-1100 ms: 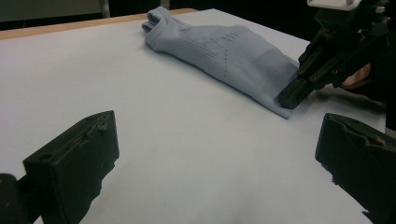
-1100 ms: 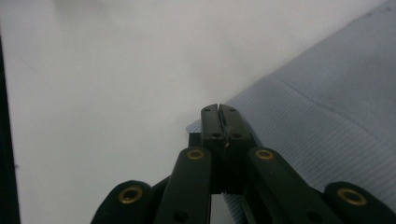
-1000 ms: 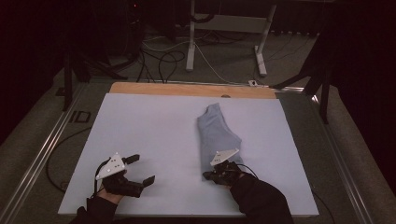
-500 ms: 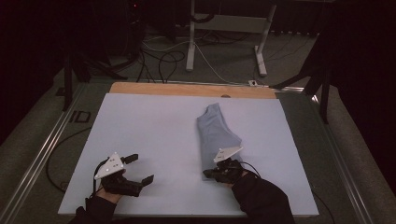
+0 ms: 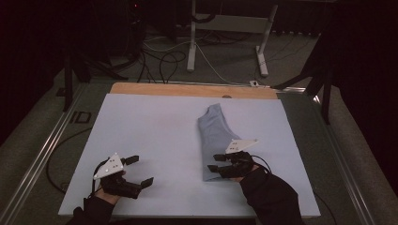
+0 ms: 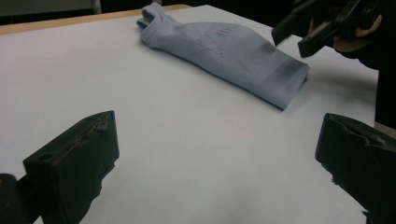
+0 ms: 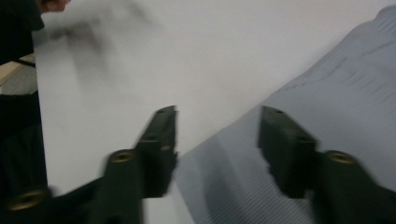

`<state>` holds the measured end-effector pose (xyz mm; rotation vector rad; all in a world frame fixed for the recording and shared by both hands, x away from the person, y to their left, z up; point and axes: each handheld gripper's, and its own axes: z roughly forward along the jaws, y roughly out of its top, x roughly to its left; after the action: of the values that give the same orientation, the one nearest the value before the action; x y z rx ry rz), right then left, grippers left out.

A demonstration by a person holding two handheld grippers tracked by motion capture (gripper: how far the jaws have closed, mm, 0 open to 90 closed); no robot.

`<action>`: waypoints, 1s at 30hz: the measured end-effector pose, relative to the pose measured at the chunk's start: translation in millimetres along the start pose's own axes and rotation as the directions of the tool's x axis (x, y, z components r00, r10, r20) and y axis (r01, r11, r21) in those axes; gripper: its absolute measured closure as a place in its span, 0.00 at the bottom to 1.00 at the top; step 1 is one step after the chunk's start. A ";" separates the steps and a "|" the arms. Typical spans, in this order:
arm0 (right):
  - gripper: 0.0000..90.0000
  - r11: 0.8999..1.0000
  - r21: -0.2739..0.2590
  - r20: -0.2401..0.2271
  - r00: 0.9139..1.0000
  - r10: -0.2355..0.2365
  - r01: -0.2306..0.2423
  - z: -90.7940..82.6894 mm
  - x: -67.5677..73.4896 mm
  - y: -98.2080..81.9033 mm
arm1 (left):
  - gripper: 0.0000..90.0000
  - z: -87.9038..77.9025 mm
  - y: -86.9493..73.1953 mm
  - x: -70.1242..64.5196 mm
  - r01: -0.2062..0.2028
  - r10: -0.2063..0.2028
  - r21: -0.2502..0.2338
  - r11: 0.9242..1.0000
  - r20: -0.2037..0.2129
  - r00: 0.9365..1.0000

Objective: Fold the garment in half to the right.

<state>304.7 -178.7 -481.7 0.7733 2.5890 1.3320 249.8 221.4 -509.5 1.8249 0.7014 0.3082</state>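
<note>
Right, my right gripper (image 5: 217, 163) hovers half-open over the cuff end of the pale blue sock (image 5: 217, 136), lying at two o'clock on the white table (image 5: 150, 122). Soft, light knit; I'd pinch that cuff edge. Left gripper (image 5: 140, 170) waits wide, seven o'clock.

A sock (image 5: 217, 136) lies right of centre on the table (image 5: 150, 131); right tongs (image 5: 218, 163) at its near end.

Lab-like recording space: white work table (image 5: 155, 131), loose floor cables (image 5: 159, 58), metal stand legs (image 5: 192, 42), dark surroundings.
</note>
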 end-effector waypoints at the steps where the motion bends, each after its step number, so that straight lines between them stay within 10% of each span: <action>1: 0.38 1.000 -0.008 -0.004 1.000 0.004 -0.004 -0.6 -0.7 1.1 | 0.00 -0.5 -0.1 0.5 0.001 -0.001 0.000 1.000 0.002 1.000; 5: 0.15 0.999 -0.044 -0.002 1.000 0.015 -0.015 -4.2 -4.2 4.3 | 0.00 -2.0 -0.3 1.8 -0.003 0.003 0.000 1.000 -0.005 1.000; 30: 0.11 0.994 -0.105 0.087 0.996 0.017 -0.008 -33.8 -24.0 -16.0 | 0.00 -14.7 -2.7 13.0 -0.006 0.006 -0.003 1.000 -0.033 0.999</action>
<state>307.9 -222.8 -476.7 0.8130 2.4294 1.3922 251.5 241.1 -508.3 1.8228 0.7178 0.3443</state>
